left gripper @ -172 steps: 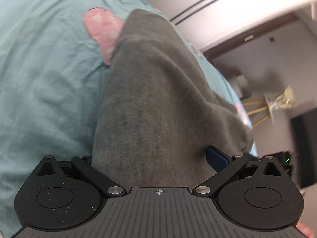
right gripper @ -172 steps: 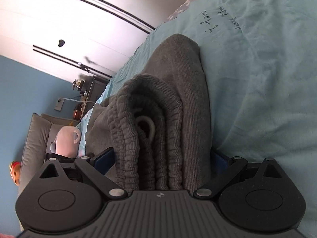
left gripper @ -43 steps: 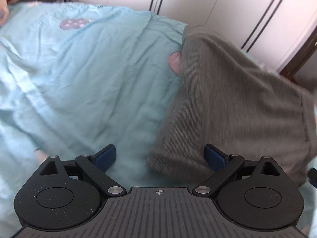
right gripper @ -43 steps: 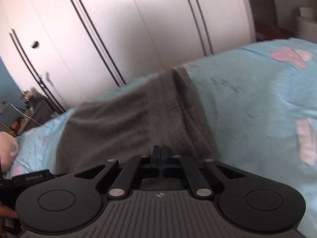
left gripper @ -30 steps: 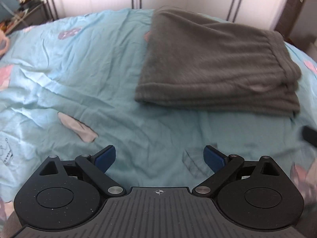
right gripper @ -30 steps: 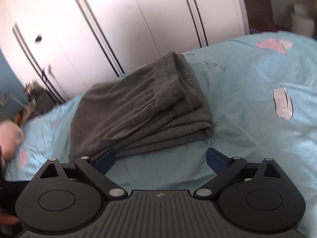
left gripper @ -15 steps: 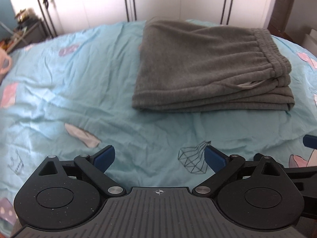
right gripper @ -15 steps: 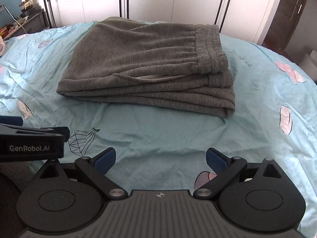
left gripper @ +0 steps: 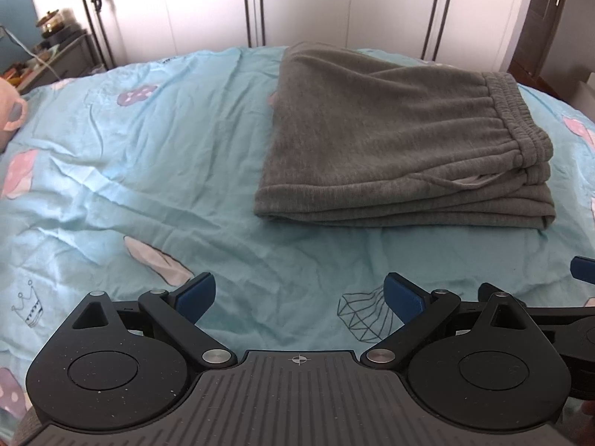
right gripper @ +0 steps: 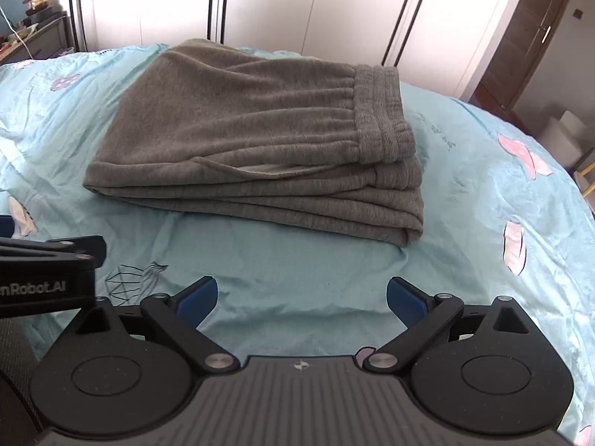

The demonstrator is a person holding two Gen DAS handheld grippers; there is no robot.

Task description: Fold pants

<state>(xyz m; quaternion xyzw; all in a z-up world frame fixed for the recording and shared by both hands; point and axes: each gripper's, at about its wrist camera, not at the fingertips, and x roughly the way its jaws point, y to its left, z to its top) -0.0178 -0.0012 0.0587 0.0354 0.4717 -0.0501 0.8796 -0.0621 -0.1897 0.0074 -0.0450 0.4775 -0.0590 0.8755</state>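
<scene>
Setting: a bed [left gripper: 111, 171] covered in a light blue sheet printed with pink and purple shapes, with white wardrobe doors [left gripper: 316, 3] behind it.

Far left: a dark dresser [left gripper: 63, 55] with small cluttered items on top stands beside the bed, against the wall.

Left gripper [left gripper: 299, 299]: it hovers low over the near edge of the bed, its blue-tipped jaws spread wide and holding nothing. Only bare sheet lies between them, including a line drawing of a diamond [left gripper: 362, 316].

Pants [left gripper: 394, 137]: grey sweatpants lie folded into a thick flat rectangle of several layers on the bed, ahead of the left gripper and off to its right, well apart from the jaws. The gathered waistband [left gripper: 517, 119] sits on top at the right end, and a pale pocket lining peeks out along the near edge.

Right gripper [right gripper: 301, 297]: it is also released, jaws wide apart and empty, held over the sheet just beside the left gripper, whose black arm shows at the left edge of the right wrist view. The pants lie straight ahead of it, not touching.

Why so: the stack looks tidy and squared, so the folding seems finished, and both grippers appear held back with their jaws free because nothing needs holding.

Far right: a brown door [right gripper: 528, 41] with a metal handle.
</scene>
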